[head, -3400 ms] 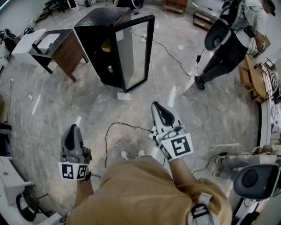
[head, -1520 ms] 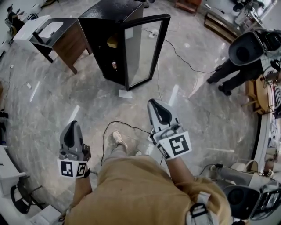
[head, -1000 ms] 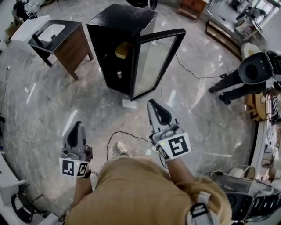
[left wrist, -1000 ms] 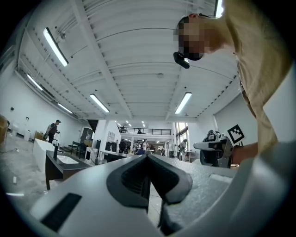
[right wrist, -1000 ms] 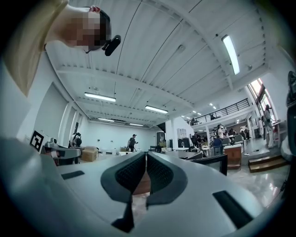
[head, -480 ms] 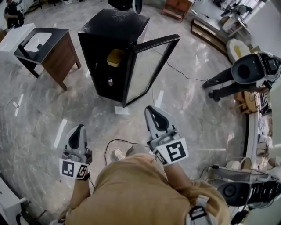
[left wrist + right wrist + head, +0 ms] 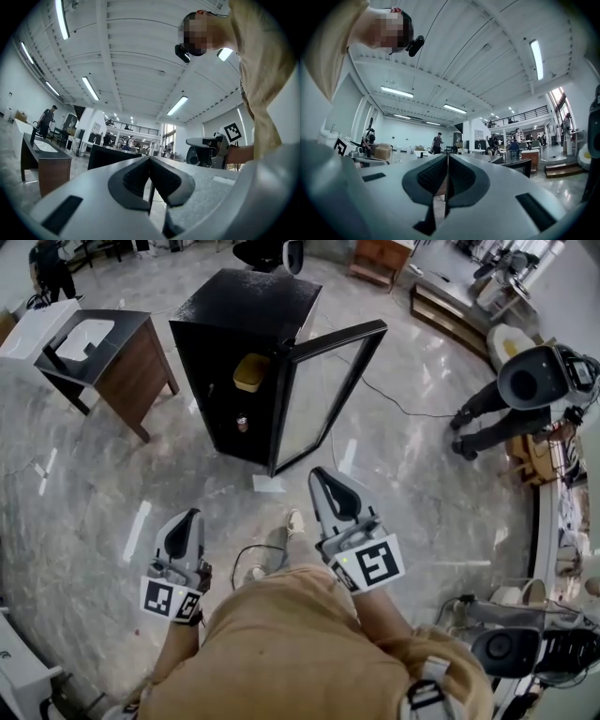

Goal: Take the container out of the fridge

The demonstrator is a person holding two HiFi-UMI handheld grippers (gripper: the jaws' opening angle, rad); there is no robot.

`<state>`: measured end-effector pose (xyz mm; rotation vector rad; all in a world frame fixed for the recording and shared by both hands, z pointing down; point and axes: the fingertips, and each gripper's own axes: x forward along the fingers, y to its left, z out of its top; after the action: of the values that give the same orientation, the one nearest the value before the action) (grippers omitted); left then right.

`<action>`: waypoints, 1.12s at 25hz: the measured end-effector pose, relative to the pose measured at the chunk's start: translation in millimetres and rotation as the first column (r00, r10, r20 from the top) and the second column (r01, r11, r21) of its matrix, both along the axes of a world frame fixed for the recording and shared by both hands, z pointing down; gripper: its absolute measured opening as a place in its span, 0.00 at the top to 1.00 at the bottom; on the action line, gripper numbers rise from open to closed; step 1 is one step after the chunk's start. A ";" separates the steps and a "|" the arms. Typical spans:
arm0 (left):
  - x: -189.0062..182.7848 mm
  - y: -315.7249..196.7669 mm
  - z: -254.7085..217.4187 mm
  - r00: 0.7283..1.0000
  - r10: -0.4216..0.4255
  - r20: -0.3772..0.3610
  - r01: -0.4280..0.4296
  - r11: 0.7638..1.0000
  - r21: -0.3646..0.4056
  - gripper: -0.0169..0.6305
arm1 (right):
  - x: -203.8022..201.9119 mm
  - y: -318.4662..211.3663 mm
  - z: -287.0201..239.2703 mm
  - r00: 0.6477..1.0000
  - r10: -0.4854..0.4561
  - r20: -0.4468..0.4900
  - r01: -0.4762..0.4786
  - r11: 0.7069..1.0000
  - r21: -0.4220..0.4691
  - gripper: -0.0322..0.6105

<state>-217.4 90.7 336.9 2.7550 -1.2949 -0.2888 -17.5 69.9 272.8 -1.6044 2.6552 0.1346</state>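
Note:
A small black fridge [image 7: 244,310] stands on the marble floor ahead, its glass door [image 7: 323,395] swung open to the right. Inside on an upper shelf sits a yellow container [image 7: 251,372]; a small can [image 7: 242,424] stands on a lower shelf. My left gripper [image 7: 184,526] is held low at the left, shut and empty, well short of the fridge. My right gripper [image 7: 325,486] is shut and empty too, pointing toward the door's lower corner. In the left gripper view the fridge top [image 7: 112,151] shows beyond the closed jaws.
A wooden side table [image 7: 103,352] with a white sink-like top stands left of the fridge. A cable [image 7: 246,549] trails on the floor by the person's feet, and a white sheet [image 7: 268,484] lies by the door. Another person [image 7: 497,413] stands at the right near furniture.
The view has drawn closer to the fridge over the frames. Both grippers stay shut; the left one has shifted slightly right and forward. The person at the right has moved.

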 end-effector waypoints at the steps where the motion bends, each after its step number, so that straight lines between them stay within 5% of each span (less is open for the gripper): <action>1: 2.1 -2.8 0.5 1.000 -0.001 0.007 0.001 1.000 0.001 0.97 | 1.2 -4.5 3.5 1.000 -0.009 -0.001 0.009 1.000 -0.003 0.94; 16: 55.1 -126.3 -13.2 0.982 -0.131 0.133 0.121 0.989 0.086 0.97 | 54.2 -142.4 -2.4 0.991 -0.126 0.042 0.124 0.991 0.048 0.94; 21: 63.8 -165.3 -3.2 0.979 -0.130 0.158 0.122 0.991 0.062 0.97 | 71.1 -176.6 2.0 0.990 -0.131 0.047 0.130 0.991 0.021 0.94; 28: 87.2 -210.9 49.6 0.968 0.023 0.249 -0.010 0.999 -0.053 0.97 | 69.1 -198.0 29.9 0.988 -0.143 0.058 0.146 0.988 -0.051 0.94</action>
<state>-130.2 -120.3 386.5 2.8274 -1.3088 0.0962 51.6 -128.2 302.7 -1.4016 2.7442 0.0129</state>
